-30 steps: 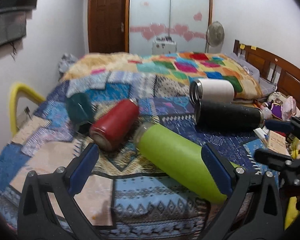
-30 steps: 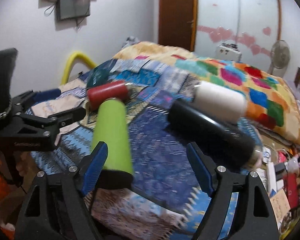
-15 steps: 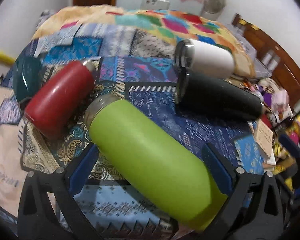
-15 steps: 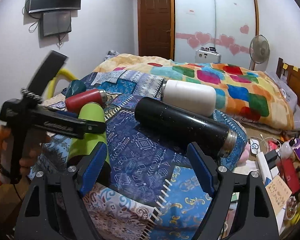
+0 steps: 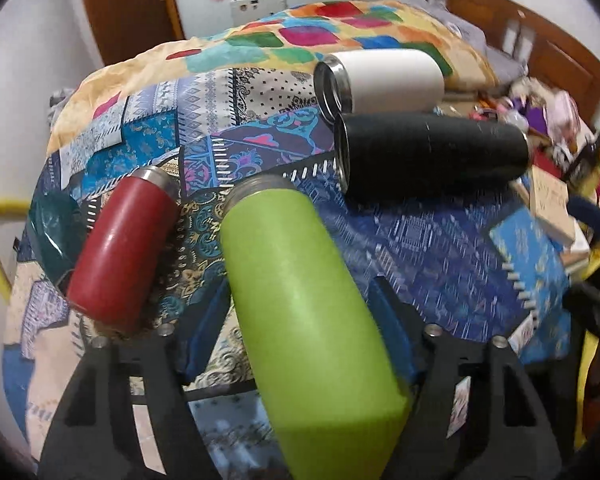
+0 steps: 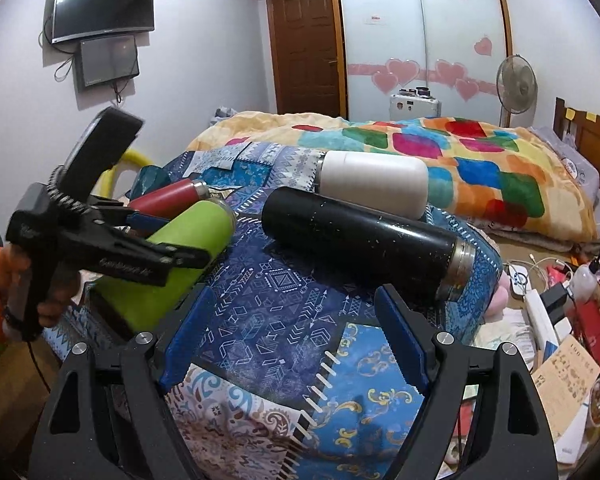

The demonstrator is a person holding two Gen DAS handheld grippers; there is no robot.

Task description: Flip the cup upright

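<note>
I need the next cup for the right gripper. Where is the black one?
In the right wrist view the black cup lies on its side just beyond the open right gripper, against the white cup.

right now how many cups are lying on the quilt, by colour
lime green metal cup: 1
dark red metal cup: 1
matte black metal cup: 1
white metal cup: 1
total: 4, all lying on their sides

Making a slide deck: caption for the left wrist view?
Left gripper closing around the lying green cup, beside red, black and white cups.
</note>
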